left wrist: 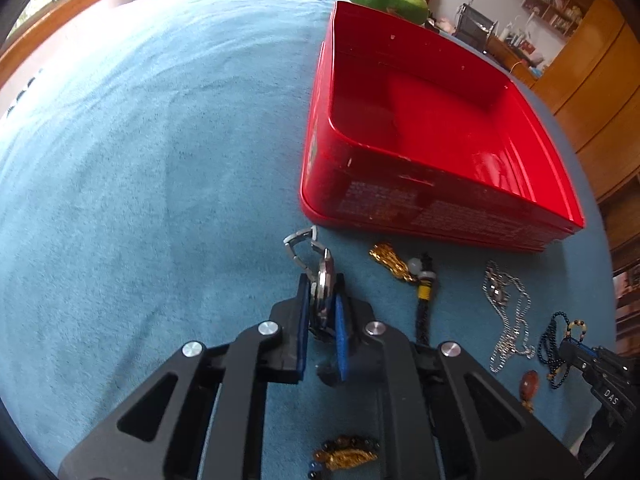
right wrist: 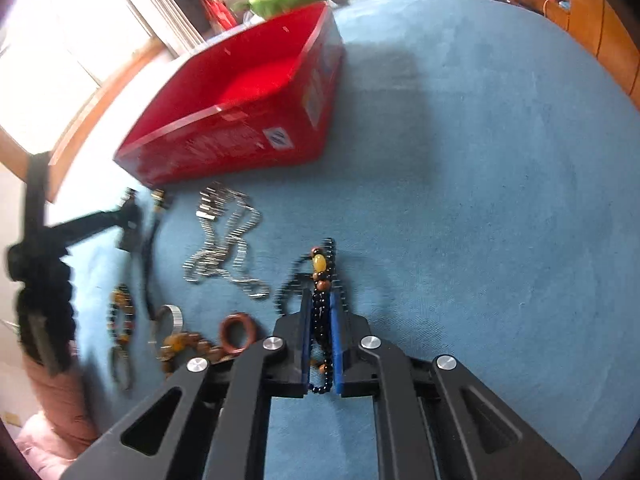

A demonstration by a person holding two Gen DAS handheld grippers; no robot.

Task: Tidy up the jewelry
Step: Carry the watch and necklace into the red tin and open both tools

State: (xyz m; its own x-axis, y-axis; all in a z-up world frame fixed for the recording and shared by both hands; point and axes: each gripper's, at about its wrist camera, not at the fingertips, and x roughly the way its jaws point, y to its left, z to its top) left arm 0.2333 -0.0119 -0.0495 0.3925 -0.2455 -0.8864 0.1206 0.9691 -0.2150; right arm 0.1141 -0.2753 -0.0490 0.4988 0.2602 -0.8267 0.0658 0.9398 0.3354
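Since both catches sit pinched in the jaws, the coming move turns on where the red box (left wrist: 432, 140) lies from each tool. Low in the middle of the left wrist view, the left gripper (left wrist: 322, 312) is clamped on a metal watch (left wrist: 323, 284), its case standing on edge between the blue pads (left wrist: 341, 344) and its bracelet trailing up and left toward the box. That box fills the upper right of the frame, its near wall just beyond the bracelet's end, so the left hand looks the nearer of the two. Its interior shows no jewelry that I can make out.

At lower centre of the right wrist view, the right gripper (right wrist: 322, 316) is closed on a dark bead strand (right wrist: 324, 276) with an amber bead, the strand running lengthwise along the fingers and spilling ahead onto the blue cloth (right wrist: 480, 200). From there the box lies at upper left, a corner turned toward the camera, well apart from the tool.

Between that gripper and the box lie a silver chain (right wrist: 224, 244), a brown ring (right wrist: 239, 332) and other beads, so I judge a lifted path safer than a dragged one. Right of the beads the cloth is open.
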